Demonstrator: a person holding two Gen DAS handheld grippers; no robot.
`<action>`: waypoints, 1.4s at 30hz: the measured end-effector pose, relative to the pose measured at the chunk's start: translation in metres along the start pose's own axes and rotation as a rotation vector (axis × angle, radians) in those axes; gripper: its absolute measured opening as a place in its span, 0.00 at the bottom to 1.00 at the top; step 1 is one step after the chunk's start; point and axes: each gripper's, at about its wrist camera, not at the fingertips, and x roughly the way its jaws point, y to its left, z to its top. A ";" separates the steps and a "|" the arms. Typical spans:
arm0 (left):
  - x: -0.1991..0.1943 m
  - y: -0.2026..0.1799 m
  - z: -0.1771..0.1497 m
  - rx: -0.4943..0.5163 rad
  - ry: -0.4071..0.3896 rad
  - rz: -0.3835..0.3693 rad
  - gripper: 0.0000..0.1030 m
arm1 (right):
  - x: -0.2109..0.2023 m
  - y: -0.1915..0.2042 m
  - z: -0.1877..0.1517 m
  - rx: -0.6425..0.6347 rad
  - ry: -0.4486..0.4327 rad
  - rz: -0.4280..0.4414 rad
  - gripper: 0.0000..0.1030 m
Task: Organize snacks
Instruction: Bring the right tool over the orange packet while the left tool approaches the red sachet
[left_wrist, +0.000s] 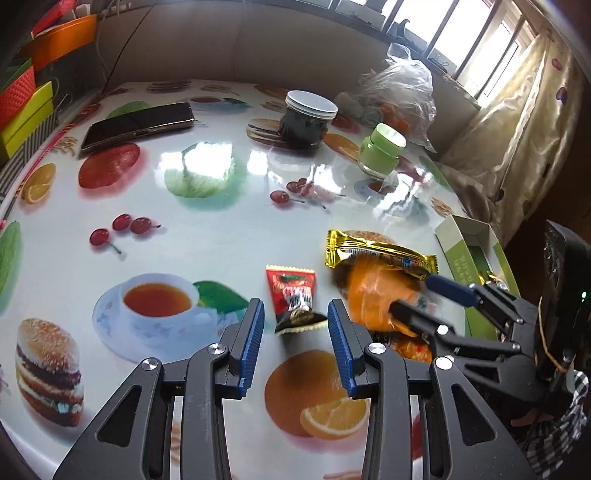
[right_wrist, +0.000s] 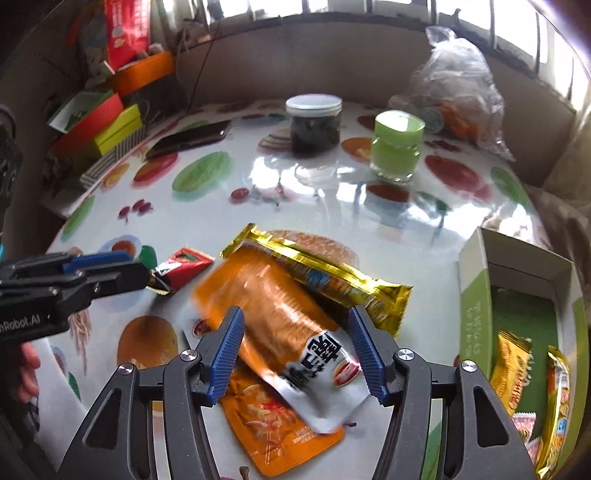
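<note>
Left gripper (left_wrist: 295, 319) jaws spread, straddling red packet (left_wrist: 293, 295); right gripper (right_wrist: 297, 350) jaws spread around orange pouch (right_wrist: 269, 306) on bench (left_wrist: 221, 229).

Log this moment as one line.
left gripper: open over red sachet | right gripper: open around orange packet | green box: partly filled

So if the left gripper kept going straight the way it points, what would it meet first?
Most likely the small red snack packet lying between and just beyond the left gripper fingertips; depth is hard to judge.
</note>
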 end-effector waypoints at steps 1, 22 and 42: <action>0.003 -0.001 0.001 0.000 0.008 0.000 0.36 | 0.002 0.000 -0.001 -0.006 0.013 0.010 0.57; 0.023 0.010 0.003 -0.004 0.053 0.044 0.36 | -0.005 0.010 -0.009 -0.083 0.101 0.124 0.58; 0.028 -0.007 0.018 0.169 0.054 0.062 0.36 | 0.011 0.007 0.003 -0.072 0.110 0.059 0.57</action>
